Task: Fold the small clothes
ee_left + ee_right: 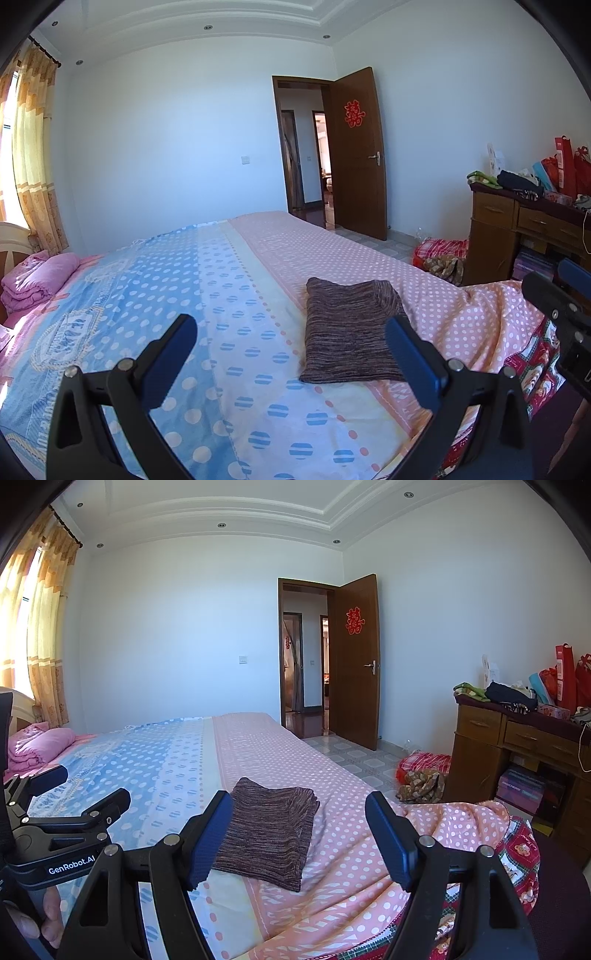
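Folded knit (351, 332) flat on the bed (236, 280), near its front edge, where pink dots meet the pale stripe. Left gripper (291, 352) fingers spread, grasping nothing. Right gripper (299, 834) fingers likewise spread and bare, just short of the knit.

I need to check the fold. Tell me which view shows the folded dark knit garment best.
The right wrist view: the dark knit garment lies nearly whole between the open right gripper fingers, its stacked layers showing at the right edge. In the left wrist view a finger of the left gripper covers its right edge.
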`<control>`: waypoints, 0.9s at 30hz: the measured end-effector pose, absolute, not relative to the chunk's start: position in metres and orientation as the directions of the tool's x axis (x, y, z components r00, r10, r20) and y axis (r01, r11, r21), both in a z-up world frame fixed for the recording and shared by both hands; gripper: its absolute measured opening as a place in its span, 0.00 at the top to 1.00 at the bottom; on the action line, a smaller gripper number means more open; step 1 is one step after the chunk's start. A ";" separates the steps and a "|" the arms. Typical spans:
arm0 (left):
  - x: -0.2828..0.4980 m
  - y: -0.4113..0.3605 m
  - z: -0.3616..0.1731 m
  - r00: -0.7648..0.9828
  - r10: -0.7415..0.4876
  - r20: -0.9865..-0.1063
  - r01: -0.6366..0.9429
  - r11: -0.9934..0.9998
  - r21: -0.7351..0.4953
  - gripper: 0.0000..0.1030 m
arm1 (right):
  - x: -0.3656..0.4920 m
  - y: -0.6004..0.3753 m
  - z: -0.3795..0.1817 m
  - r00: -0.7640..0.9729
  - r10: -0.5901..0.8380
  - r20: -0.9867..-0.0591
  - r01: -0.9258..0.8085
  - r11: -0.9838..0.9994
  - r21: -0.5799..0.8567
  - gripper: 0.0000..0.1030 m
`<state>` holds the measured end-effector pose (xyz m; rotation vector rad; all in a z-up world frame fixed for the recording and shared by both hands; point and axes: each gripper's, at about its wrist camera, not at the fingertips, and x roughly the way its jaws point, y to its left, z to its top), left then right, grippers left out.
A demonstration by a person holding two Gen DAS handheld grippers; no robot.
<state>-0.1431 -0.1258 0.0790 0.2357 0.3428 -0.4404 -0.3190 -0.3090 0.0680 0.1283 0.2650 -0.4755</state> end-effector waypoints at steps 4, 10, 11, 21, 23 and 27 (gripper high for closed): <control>-0.144 -0.126 0.078 0.849 -0.374 -0.374 0.455 0.877 0.156 0.00 | -0.319 -0.309 0.068 0.856 -0.434 -0.282 0.468 0.882 0.062 0.27; -0.143 -0.126 0.077 0.850 -0.373 -0.373 0.453 0.878 0.155 0.00 | -0.319 -0.309 0.067 0.855 -0.436 -0.280 0.469 0.881 0.062 0.27; -0.142 -0.126 0.076 0.849 -0.372 -0.376 0.453 0.878 0.152 0.00 | -0.320 -0.309 0.066 0.855 -0.437 -0.280 0.470 0.881 0.061 0.27; -0.138 -0.124 0.076 0.876 -0.321 -0.359 0.405 0.895 0.188 0.00 | -0.318 -0.306 0.064 0.851 -0.439 -0.289 0.473 0.879 0.057 0.27; -0.139 -0.124 0.076 0.876 -0.323 -0.358 0.407 0.894 0.190 0.00 | -0.318 -0.306 0.064 0.851 -0.438 -0.289 0.472 0.880 0.058 0.27; -0.140 -0.124 0.076 0.876 -0.324 -0.358 0.409 0.891 0.195 0.00 | -0.318 -0.306 0.063 0.852 -0.439 -0.286 0.472 0.880 0.057 0.27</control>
